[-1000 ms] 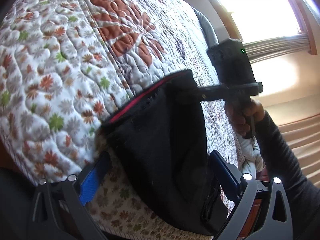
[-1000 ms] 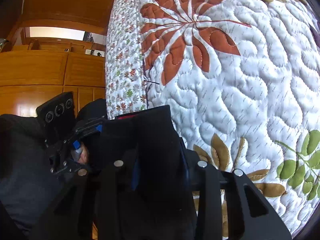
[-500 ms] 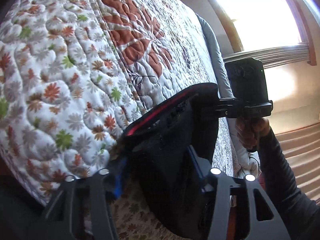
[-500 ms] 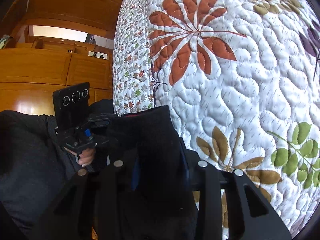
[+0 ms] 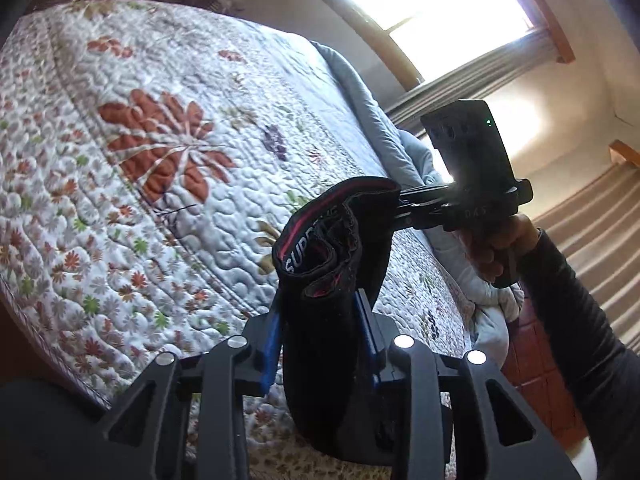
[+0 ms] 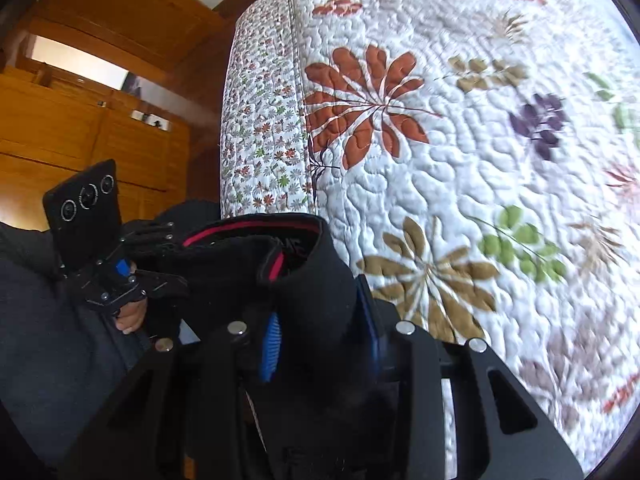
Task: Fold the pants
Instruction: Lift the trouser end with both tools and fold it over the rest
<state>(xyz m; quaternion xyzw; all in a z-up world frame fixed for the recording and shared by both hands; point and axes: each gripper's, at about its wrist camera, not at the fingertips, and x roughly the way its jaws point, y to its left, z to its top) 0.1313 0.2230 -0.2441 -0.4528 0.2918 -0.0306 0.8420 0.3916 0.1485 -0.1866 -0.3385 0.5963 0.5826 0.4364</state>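
The black pants [image 5: 324, 320] with a red-trimmed waistband hang bunched between both grippers, lifted above the bed. My left gripper [image 5: 320, 332] is shut on one end of the waistband, which fills the space between its blue pads. My right gripper [image 6: 320, 332] is shut on the other end of the pants [image 6: 304, 288]. In the left wrist view the right gripper [image 5: 404, 210] holds the waistband's far end. In the right wrist view the left gripper [image 6: 168, 280] grips the fabric at left.
A quilted floral bedspread [image 5: 160, 184] covers the bed below, and it also shows in the right wrist view [image 6: 460, 160]. A grey blanket [image 5: 372, 120] lies along the far side under a bright window [image 5: 432, 12]. Wooden cabinets [image 6: 92, 128] stand at left.
My left gripper went from open to shut on the waistband. Both grippers have risen and tilted, lifting the pants off the quilt, and the waistband has bunched up between them.
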